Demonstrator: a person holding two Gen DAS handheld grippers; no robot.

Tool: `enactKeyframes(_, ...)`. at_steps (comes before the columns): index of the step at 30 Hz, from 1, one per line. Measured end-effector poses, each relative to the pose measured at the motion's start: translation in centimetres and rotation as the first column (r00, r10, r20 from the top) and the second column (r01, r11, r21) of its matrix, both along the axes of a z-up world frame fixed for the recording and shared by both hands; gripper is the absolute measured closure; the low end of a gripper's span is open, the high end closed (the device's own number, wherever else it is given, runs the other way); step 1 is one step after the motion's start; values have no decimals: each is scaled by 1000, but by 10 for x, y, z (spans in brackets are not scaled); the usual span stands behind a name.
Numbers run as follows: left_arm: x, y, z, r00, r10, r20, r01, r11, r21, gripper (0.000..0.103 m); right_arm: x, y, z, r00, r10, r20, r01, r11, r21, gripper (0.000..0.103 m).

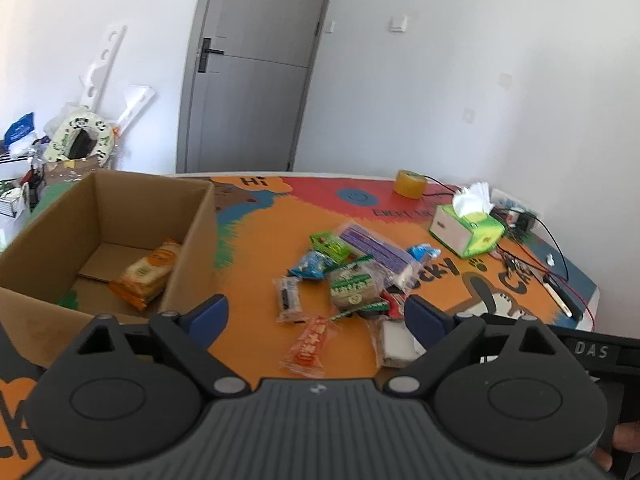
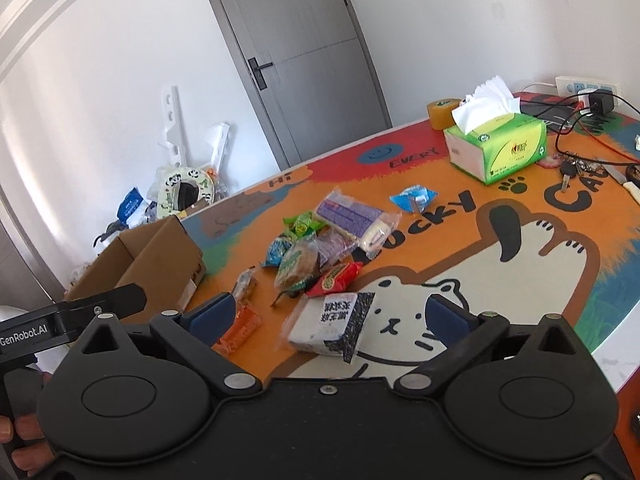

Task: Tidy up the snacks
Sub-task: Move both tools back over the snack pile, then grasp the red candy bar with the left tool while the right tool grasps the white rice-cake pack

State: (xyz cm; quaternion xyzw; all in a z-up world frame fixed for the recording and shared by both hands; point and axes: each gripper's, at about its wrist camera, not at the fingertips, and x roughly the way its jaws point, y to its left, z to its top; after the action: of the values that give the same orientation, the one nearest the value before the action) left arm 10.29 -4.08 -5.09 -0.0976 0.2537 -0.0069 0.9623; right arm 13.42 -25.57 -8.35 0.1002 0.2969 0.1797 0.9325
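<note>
We have one orange snack pack (image 1: pixel 146 276) in the cardboard box (image 1: pixel 192 248); the pile (image 1: pixel 352 276) on the bench (image 1: pixel 256 240) remains, both hand-held grippers, left (image 1: pixel 316 314) and right (image 2: pixel 328 316), wide and empty.

My left gripper (image 1: pixel 316 312) is matte black plastic: two round discs, a ribbed grey centre panel, silver pivot screws, and fingers (image 1: pixel 210 314) with dark blue pads. My right gripper (image 2: pixel 340 318) matches it, but its centre panel is smooth black. White lettering on the bar beside each reads "DAS" and "GenRobot.AI". My fingertips show at the frame edges; any sleeve is probably out of view.
</note>
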Motion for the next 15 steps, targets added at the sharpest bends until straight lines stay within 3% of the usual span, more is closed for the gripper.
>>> enactKeyframes(15, 38, -4, -43, 995, -10, -103, 10, 1000, 1, 40, 27, 10, -33, 996, 26, -87, -26, 1000, 3, 9)
